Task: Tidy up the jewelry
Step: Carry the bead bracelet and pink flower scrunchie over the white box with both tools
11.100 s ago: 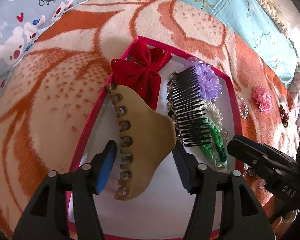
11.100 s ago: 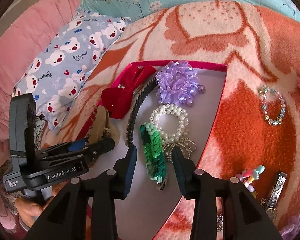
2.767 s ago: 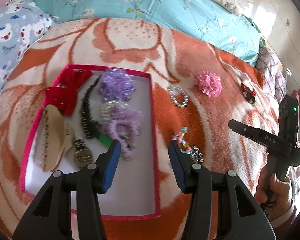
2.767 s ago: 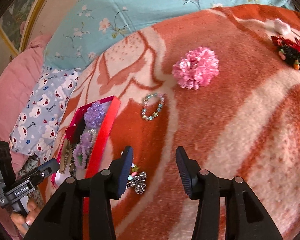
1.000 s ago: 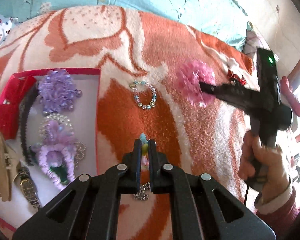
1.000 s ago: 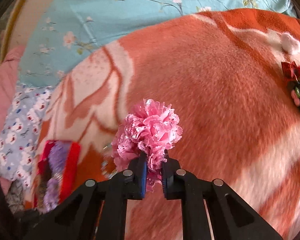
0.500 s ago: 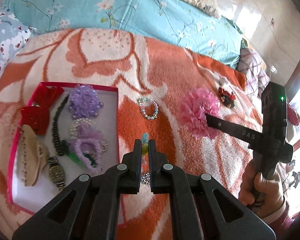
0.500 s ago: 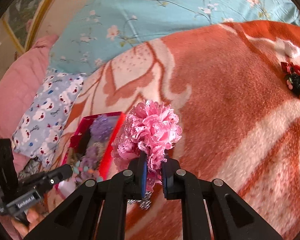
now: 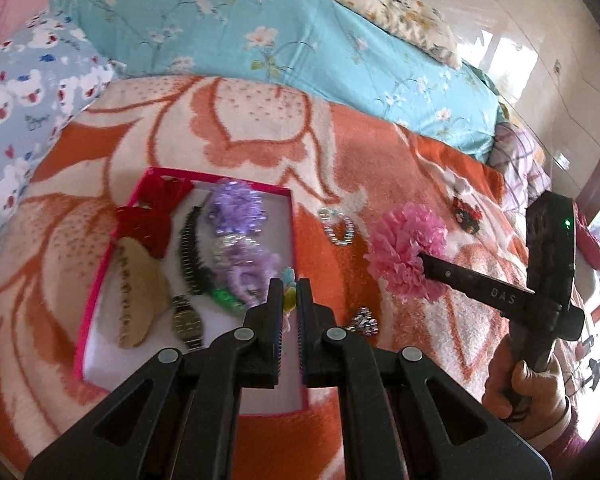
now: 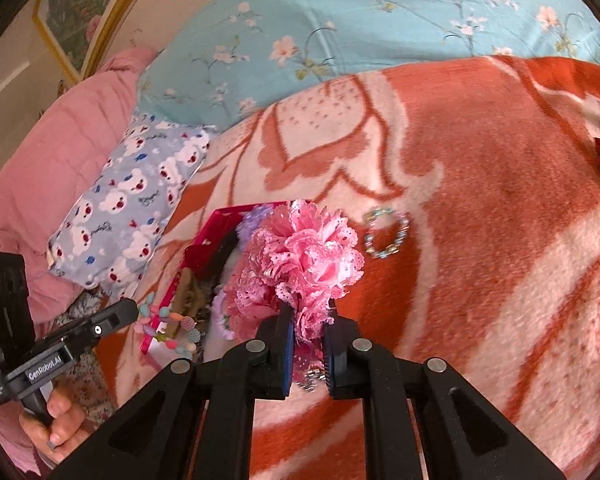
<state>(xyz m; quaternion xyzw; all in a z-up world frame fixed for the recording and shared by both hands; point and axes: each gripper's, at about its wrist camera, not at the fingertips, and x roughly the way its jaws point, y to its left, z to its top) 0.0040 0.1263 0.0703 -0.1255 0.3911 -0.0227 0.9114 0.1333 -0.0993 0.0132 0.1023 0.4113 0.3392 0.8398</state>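
Note:
My left gripper (image 9: 288, 294) is shut on a colourful bead bracelet (image 9: 288, 288) and holds it above the right edge of the pink-rimmed box (image 9: 100, 276). The bracelet also shows hanging from the left gripper in the right wrist view (image 10: 172, 330). My right gripper (image 10: 308, 324) is shut on a pink frilly hair flower (image 10: 300, 264), held above the blanket to the right of the box; it also shows in the left wrist view (image 9: 404, 256). The box holds a red bow (image 9: 148, 220), tan claw clip (image 9: 136, 300), black comb (image 9: 190, 256), watch (image 9: 186, 322) and purple scrunchies (image 9: 238, 208).
On the orange-and-cream blanket (image 9: 260, 120) lie a blue bead bracelet (image 9: 338, 230), a silver chain piece (image 9: 364, 326) and a red-black clip (image 9: 466, 214). A bear-print pillow (image 10: 128, 200) and blue floral bedding (image 9: 260, 32) lie behind the box.
Both grippers have risen and drawn back with their items. The left gripper with the bead bracelet has shifted left toward the box; the right gripper carries the pink flower closer to the box.

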